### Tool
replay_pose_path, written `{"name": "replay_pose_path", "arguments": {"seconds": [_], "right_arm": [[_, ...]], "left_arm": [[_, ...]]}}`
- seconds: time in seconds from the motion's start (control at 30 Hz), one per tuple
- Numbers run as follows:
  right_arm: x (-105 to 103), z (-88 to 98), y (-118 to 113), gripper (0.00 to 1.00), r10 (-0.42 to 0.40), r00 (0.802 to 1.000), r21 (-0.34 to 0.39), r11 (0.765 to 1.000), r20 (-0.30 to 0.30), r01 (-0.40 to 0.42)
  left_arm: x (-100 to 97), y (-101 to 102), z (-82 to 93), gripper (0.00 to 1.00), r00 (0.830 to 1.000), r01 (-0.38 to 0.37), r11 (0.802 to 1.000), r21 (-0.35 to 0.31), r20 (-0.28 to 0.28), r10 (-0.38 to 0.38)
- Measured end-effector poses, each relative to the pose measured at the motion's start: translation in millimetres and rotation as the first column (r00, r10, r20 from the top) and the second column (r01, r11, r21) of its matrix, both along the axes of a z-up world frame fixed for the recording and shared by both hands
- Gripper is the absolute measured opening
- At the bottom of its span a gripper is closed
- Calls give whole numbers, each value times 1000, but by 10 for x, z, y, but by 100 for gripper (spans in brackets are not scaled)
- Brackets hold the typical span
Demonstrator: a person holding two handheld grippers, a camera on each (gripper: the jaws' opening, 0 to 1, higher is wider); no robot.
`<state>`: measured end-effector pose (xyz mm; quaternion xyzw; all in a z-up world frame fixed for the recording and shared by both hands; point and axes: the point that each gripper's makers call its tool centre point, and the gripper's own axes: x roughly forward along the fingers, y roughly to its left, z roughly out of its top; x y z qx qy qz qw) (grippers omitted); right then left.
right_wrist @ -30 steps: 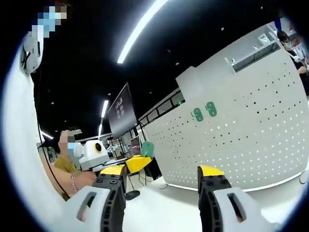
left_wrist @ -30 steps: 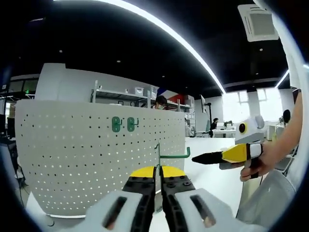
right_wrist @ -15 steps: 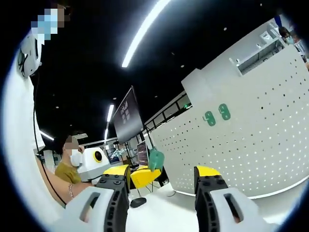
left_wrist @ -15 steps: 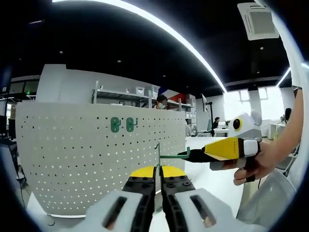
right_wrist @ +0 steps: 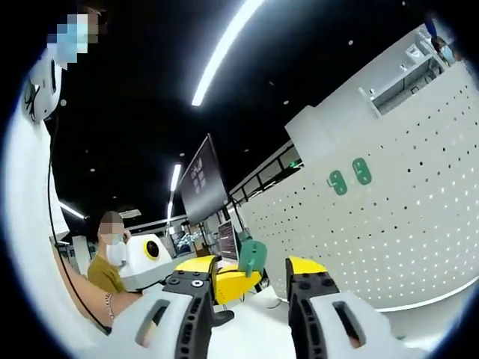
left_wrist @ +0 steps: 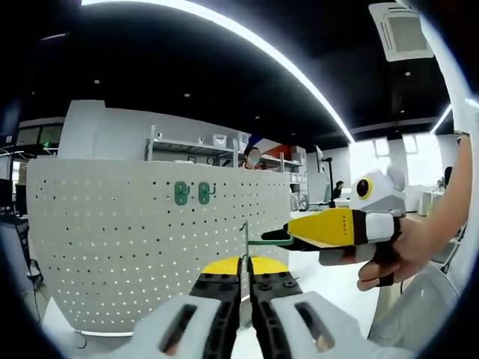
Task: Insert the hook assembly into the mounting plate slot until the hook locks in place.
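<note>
In front of the pegboard (left_wrist: 135, 247), hook (left_wrist: 258, 241) between left gripper (left_wrist: 245, 278) clamped jaws (right gripper (right_wrist: 251, 278) jaws apart around it).

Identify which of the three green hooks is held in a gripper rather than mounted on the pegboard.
The wire hook clamped in the left gripper; the other two hooks sit side by side on the pegboard.

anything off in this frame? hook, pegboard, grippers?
Nothing stands out. The left gripper is shut on the green hook, held in front of the white pegboard. The right gripper, jaws open, is closing around the hook's tip. Two green pieces sit upright, side by side on the board.
</note>
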<state>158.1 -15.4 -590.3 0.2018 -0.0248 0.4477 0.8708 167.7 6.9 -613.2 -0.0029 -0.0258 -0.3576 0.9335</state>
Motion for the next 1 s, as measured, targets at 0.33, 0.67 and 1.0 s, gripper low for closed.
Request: {"name": "replay_pose_path", "arguments": {"seconds": [0.33,0.67,1.0], "right_arm": [[19,24,93,18,14,1000,6,1000,-13,-14],[11,64,180,8,25,1000,3,1000,-4,-25],[44,24,179,3,15,1000,-9,1000,-19,-16]], "left_arm": [[10,6,16,2,1000,-6,1000,-9,-1,6],[-7,37,53,2,1000,-17,1000,-21,5,17],[-16,42,65,2,1000,-18,999,-27,5,18]]}}
